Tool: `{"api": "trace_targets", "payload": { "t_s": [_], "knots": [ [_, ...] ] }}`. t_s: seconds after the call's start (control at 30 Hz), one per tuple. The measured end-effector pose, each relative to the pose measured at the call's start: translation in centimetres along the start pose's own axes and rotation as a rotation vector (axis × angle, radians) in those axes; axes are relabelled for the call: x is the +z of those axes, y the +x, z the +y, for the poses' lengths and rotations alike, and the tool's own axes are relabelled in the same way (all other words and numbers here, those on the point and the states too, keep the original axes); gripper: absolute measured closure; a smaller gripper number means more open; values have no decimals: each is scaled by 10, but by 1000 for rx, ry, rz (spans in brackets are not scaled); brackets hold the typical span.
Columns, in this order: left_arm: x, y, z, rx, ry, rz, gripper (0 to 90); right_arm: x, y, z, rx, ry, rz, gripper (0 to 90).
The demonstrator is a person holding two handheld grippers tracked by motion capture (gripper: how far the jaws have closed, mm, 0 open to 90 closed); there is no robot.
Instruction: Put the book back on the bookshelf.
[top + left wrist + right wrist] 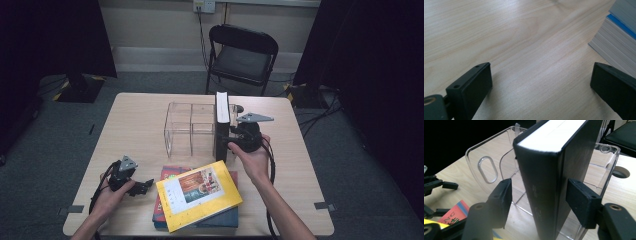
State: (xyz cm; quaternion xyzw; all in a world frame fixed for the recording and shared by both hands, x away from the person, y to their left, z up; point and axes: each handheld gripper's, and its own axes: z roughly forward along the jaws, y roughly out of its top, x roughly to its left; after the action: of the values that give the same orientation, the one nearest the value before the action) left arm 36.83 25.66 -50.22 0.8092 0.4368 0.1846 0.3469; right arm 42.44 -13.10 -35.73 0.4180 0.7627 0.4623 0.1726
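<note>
A thick black book [221,107] stands upright in the right end of a clear plastic rack [190,127] at the middle of the table. My right gripper [231,141] is at the book's near edge. In the right gripper view the black book [536,170] sits between my right gripper's [539,187] jaws, with a visible gap at the left pad, so the gripper is open. The rack's clear wall [486,157] rises behind. My left gripper [145,186] rests low at the front left, open over bare wood [540,72] with nothing between its jaws.
A yellow book [198,192] lies tilted on a stack of books [165,200] at the table's front edge; the stack's page edges [614,47] lie just right of the left gripper. A black folding chair [242,52] stands behind the table. A round hole [621,172] is in the tabletop.
</note>
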Motion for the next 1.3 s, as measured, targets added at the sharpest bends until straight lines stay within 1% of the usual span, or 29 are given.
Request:
{"api": "trace_targets", "payload": {
  "t_s": [0.1,0.2,0.27,0.3,0.33,0.37,0.43,0.47,0.5,0.57,0.63,0.67,0.7,0.73,0.8,0.87,0.9,0.97,1.03,1.07,1.1,1.2,1.23,1.3],
  "knots": [
    [-2,1,0,12,13,-12,48,-6,0,-5,-3,-10,6,343],
    [-5,0,1,21,15,-17,101,-12,0,-13,-6,-8,17,324],
    [-6,-1,2,17,14,-14,180,-16,-1,-19,-10,-6,28,331],
    [-7,-1,3,18,13,-16,181,-18,-1,-22,-11,-6,36,337],
    [-8,-1,3,21,3,-12,164,-20,-1,-24,-11,-7,44,340],
    [-9,-2,4,20,-4,-1,173,-22,-1,-27,-10,-9,56,341],
    [-14,-3,6,14,-20,13,224,-25,-1,-32,-13,-13,70,348],
    [-16,-3,6,13,-26,5,228,-26,0,-35,-14,-10,74,351],
    [-18,-4,7,12,-37,-13,224,-27,0,-38,-18,-4,78,354],
    [-24,-7,8,6,-58,-25,223,-28,1,-44,-22,0,82,359],
    [-29,-9,10,-4,-89,-44,220,-29,1,-51,-24,13,95,373],
    [-33,-10,12,-6,-104,-46,217,-29,2,-55,-29,22,99,382],
    [-36,-12,13,-16,-120,-50,217,-29,2,-59,-36,31,104,383],
    [-40,-13,15,-12,-130,-48,217,-29,2,-63,-39,40,104,385],
    [-44,-17,17,-12,-145,-66,224,-28,3,-71,-42,57,109,388],
    [-47,-21,19,-14,-144,-80,252,-26,2,-79,-42,67,118,396],
    [-49,-24,21,-22,-152,-98,259,-26,2,-82,-43,71,124,401],
    [-54,-27,23,-24,-165,-106,292,-23,2,-88,-43,74,134,410],
    [-58,-30,25,-46,-171,-135,331,-20,2,-94,-42,83,145,412],
    [-60,-32,25,-50,-175,-145,357,-18,1,-97,-38,87,147,413],
    [-61,-34,26,-45,-181,-154,361,-16,1,-99,-37,95,154,413],
    [-64,-41,28,-27,-192,-193,395,-12,0,-105,-35,110,151,415],
    [-64,-44,28,-10,-193,-201,402,-11,0,-107,-36,117,151,415],
    [-65,-50,29,-2,-193,-218,404,-8,0,-111,-32,127,157,412]
  ]
}}
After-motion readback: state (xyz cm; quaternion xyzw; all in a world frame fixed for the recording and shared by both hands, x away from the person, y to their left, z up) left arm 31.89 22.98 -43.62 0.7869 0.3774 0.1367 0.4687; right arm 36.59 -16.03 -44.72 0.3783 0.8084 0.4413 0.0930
